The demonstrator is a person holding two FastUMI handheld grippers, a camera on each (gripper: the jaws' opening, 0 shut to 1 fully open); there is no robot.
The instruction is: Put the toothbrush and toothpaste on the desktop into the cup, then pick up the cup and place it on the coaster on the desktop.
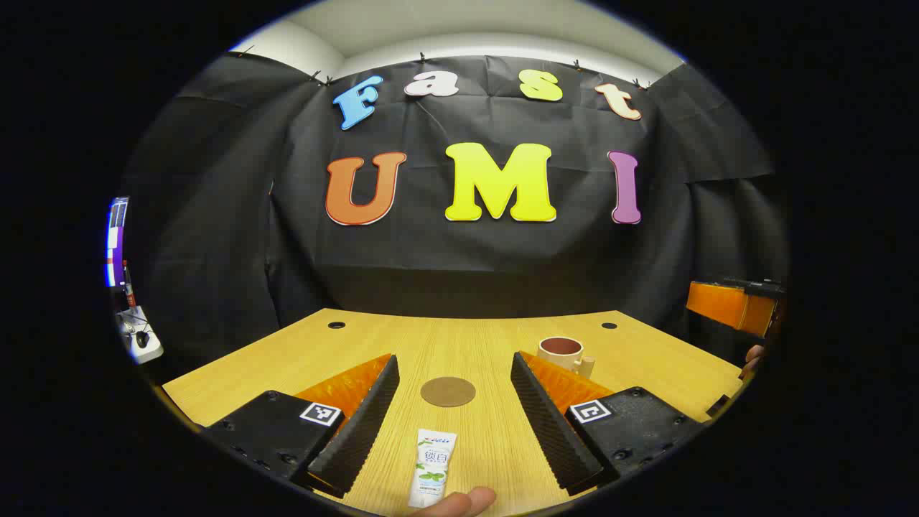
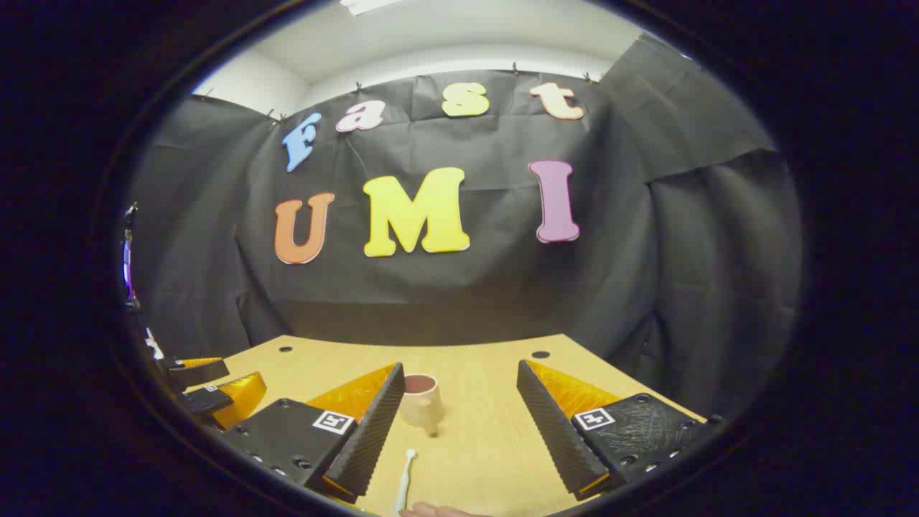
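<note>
1. In the left gripper view, the left gripper [image 1: 445,424] hangs over the desk [image 1: 251,366] with its fingers spread wide and nothing between them but bare wood and the paste.
2. The toothpaste [image 1: 433,467] lies flat on the desk, nearer the camera than the coaster [image 1: 448,392], in the gap between the open fingers and touched by neither. A fingertip [image 1: 467,500] shows just beside the tube's near end.
3. The coaster is bare, lying left of the cup [image 1: 563,353] and a little nearer.
4. The cup stands upright on the desk, right of the coaster and apart from it; what shows of its inside looks empty.
5. In the right gripper view, the right gripper [image 2: 459,431] is likewise wide open and holds nothing.
6. The toothbrush [image 2: 404,477] lies flat on the desk, nearer than the cup and a touch left of it.
7. Judged from this, nothing is done yet: brush and paste are both out of the cup, and the cup is off the coaster. All three steps remain.
8. Count: one toothpaste, one toothbrush, one cup, one coaster, two grippers.
</note>
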